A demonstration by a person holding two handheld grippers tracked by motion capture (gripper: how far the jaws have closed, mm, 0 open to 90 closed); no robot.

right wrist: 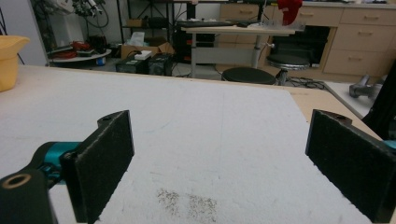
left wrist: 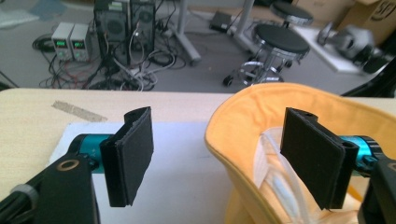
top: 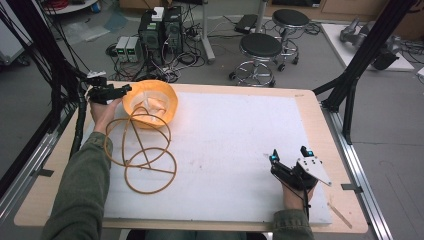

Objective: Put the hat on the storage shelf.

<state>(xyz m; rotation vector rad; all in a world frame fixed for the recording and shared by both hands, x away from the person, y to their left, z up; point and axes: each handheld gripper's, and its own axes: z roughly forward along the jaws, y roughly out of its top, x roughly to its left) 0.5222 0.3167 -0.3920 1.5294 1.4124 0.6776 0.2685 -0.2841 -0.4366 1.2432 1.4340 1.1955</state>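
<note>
Yellow hat (top: 150,102) sits upper left of the table (top: 235,145), opening upward. Left claw (left wrist: 219,158) gapes wide astride its near rim, label visible inside in the left gripper view. Right claw (right wrist: 219,158) gapes wide, lower right.

The hat (top: 150,102) is soft matt orange-yellow cloth with a stitched brim, and a thin, glossy clear plastic liner (left wrist: 275,172) shows inside it. The cord (top: 145,155) looped on the table looks like smooth, rubbery tan tubing. A white sheet (top: 225,145) with a rough, grainy, matt face, like foam, covers the table (top: 320,115), whose edge is pale, smooth wood. The left gripper (left wrist: 219,158) and the right gripper (right wrist: 219,163) each have 2 jaws faced with coarse, matt black padding, on shiny teal metal-looking barrels.
</note>
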